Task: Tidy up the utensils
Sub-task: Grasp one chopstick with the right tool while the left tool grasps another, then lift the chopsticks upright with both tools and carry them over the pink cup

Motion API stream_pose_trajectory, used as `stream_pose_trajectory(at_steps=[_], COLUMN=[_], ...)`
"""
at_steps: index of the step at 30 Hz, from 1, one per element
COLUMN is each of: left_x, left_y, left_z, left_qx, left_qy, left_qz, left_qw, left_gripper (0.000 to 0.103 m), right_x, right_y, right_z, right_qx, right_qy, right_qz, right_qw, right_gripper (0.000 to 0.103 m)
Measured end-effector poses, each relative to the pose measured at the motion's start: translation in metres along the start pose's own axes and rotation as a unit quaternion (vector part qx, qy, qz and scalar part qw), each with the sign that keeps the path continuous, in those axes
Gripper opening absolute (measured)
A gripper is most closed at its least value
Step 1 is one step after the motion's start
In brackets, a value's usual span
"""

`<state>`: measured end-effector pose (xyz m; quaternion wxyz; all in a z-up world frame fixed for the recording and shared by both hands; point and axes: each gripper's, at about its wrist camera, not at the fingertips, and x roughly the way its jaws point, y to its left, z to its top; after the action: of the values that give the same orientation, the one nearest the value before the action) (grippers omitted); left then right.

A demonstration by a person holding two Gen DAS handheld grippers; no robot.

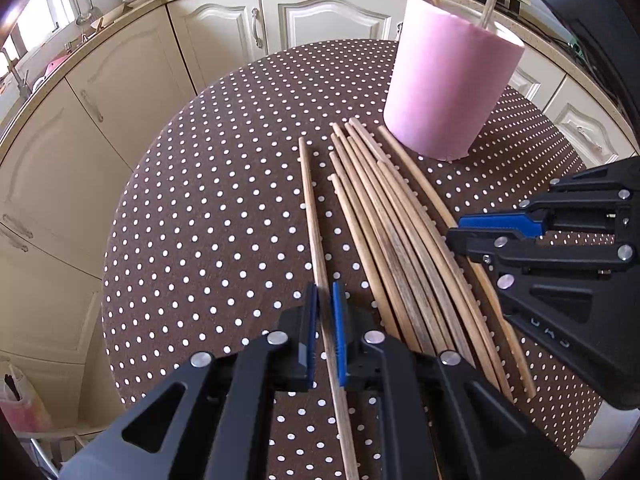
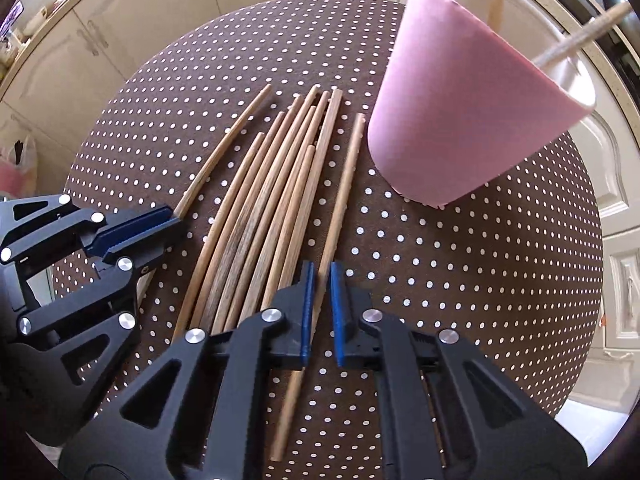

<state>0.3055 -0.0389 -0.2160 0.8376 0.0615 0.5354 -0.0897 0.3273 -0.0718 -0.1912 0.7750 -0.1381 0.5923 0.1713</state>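
Several wooden chopsticks (image 1: 384, 216) lie side by side on a round brown polka-dot table (image 1: 200, 216). A pink cup (image 1: 448, 84) stands behind them with two sticks in it; it also shows in the right wrist view (image 2: 464, 112). My left gripper (image 1: 326, 296) is shut on the leftmost chopstick (image 1: 312, 208), set apart from the bundle. My right gripper (image 2: 320, 276) is shut on the rightmost chopstick (image 2: 344, 188). Each gripper shows in the other's view: the right one (image 1: 456, 230) and the left one (image 2: 172, 224). The bundle (image 2: 272, 200) lies between them.
Cream kitchen cabinets (image 1: 132, 76) and a countertop curve behind the table. A pink bag (image 1: 20, 404) sits on the floor at the lower left. The table edge is close behind the cup.
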Motion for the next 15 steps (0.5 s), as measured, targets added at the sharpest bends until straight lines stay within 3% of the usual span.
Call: stream_pose_trajectory(at_steps=[9, 15], left_x=[0.002, 0.002], left_y=[0.004, 0.006], left_z=[0.002, 0.001], left_qx=[-0.013, -0.023], left_qy=[-0.006, -0.014], left_qz=[-0.011, -0.011], left_qw=[0.9998, 0.9996], left_gripper=[0.006, 0.006], right_x=[0.011, 0.005], right_y=[-0.002, -0.018], right_z=[0.003, -0.019], right_qx=[-0.003, -0.003], right_qy=[0.003, -0.016], right_qz=[0.014, 0.010], right_qw=[1.000, 1.000], right_gripper=[0.007, 0.006])
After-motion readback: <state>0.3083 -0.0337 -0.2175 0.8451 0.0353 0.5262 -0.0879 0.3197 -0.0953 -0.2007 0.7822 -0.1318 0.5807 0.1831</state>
